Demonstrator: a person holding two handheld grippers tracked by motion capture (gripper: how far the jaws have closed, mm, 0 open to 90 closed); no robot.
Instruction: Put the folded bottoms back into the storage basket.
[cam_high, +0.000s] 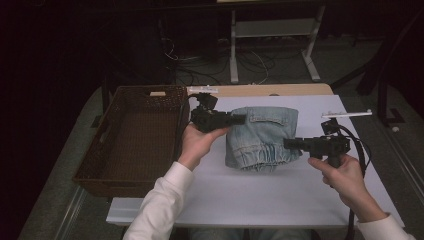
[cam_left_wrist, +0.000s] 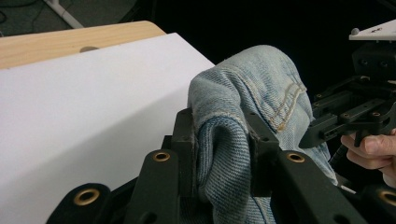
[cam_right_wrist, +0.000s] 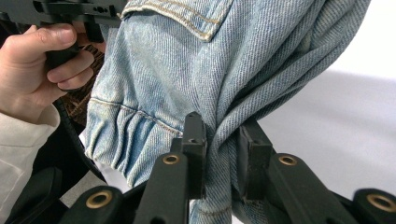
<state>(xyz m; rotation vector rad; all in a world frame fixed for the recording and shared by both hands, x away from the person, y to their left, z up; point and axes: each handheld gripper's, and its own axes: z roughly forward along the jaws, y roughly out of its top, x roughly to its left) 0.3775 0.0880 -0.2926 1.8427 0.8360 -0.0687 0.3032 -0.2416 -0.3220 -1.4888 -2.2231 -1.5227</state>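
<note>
A folded pair of light blue jeans (cam_high: 262, 137) hangs lifted over the white table top (cam_high: 280, 195), held from both sides. My left gripper (cam_high: 239, 119) is shut on the jeans' left edge; in the left gripper view a denim fold (cam_left_wrist: 224, 154) is pinched between the black jaws. My right gripper (cam_high: 289, 144) is shut on the right edge near the elastic waistband. In the right gripper view the bunched denim (cam_right_wrist: 224, 140) sits between the jaws, with the other hand (cam_right_wrist: 42, 65) behind at the left.
A brown wicker basket (cam_high: 131, 137) stands at the table's left side, close to the left hand. A strip of wooden table edge (cam_high: 280, 90) runs along the back. Cables and a white frame (cam_high: 272, 35) lie on the dark floor beyond.
</note>
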